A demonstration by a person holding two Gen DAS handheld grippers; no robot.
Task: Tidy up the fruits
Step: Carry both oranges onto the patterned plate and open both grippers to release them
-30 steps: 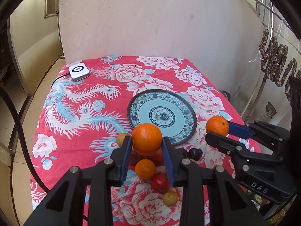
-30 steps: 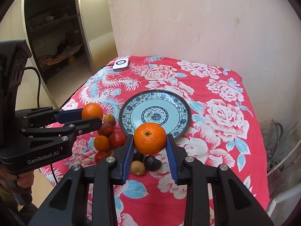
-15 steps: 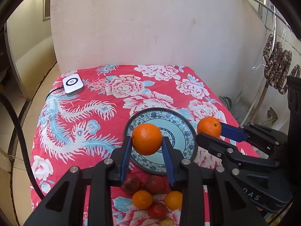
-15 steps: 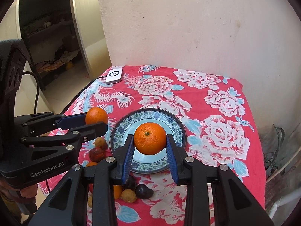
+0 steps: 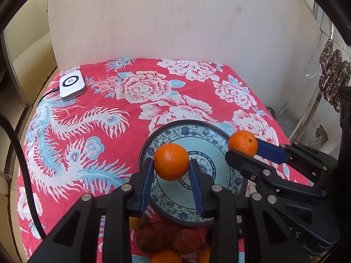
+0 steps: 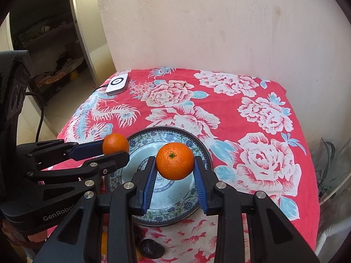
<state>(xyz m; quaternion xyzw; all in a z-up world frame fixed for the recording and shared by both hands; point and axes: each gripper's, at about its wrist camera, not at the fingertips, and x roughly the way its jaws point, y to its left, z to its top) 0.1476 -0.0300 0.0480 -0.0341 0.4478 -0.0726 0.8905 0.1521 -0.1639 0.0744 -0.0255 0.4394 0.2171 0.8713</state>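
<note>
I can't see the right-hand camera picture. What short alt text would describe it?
Two black grippers each hold an orange above a blue patterned plate on a red flowered tablecloth. A small white device lies at the table's far corner, by a pale wall.

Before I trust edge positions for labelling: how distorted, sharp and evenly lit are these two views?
Left wrist view: strong fisheye bending, dark vignette corners, orange and plate sharp in daylight. Right wrist view: same curvature, orange crisp, doorway at left dim.
</note>
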